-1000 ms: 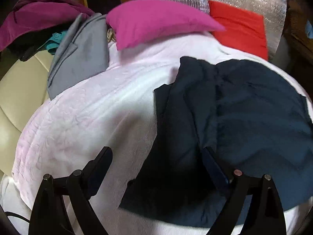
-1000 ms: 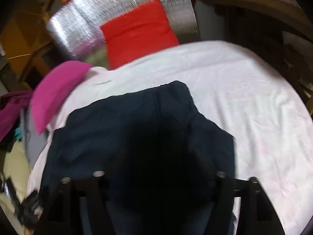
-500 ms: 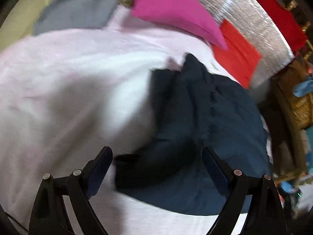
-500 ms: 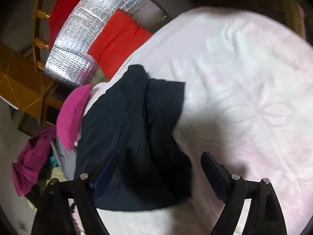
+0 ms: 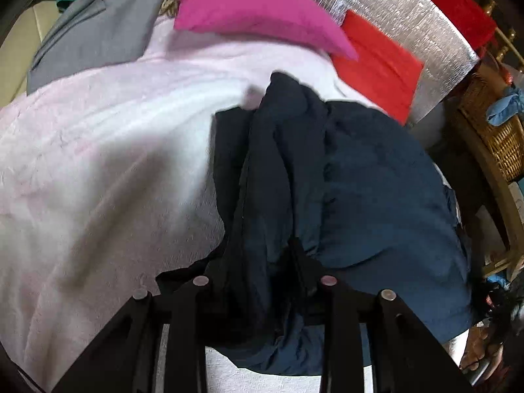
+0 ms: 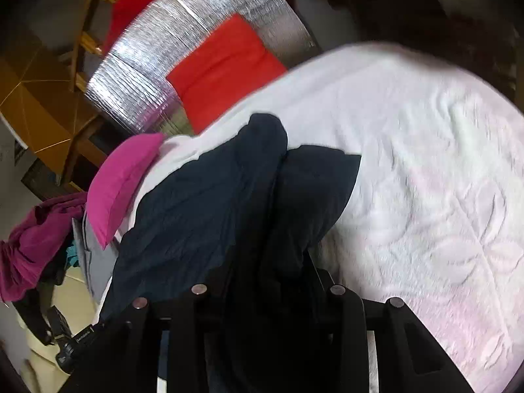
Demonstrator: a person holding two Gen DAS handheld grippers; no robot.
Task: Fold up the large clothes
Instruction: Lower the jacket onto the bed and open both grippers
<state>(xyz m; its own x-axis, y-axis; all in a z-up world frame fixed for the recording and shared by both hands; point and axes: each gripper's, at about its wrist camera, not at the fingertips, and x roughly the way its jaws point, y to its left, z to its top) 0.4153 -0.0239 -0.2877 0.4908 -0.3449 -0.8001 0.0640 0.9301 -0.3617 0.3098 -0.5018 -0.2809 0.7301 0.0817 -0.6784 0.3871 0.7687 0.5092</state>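
Observation:
A large dark navy garment (image 5: 376, 190) lies bunched on a pale pink bedspread (image 5: 98, 150). In the left wrist view my left gripper (image 5: 262, 262) is shut on the garment's near edge, with folds of cloth pinched between the fingers. In the right wrist view the same navy garment (image 6: 203, 203) runs up from the jaws across the bedspread (image 6: 442, 196). My right gripper (image 6: 268, 271) is shut on another part of its near edge. The fingertips of both grippers are buried in cloth.
A magenta pillow (image 5: 255, 9), a red cushion (image 5: 376, 62) and a silver foil panel (image 5: 409, 16) stand at the bed's head. A grey garment (image 5: 98, 32) lies far left. A wicker basket (image 5: 491, 124) stands right of the bed. Purple clothes (image 6: 36, 239) are heaped at the left.
Both grippers were open above the flat garment. They have come down and shut on its near edge, and the cloth has bunched into folds.

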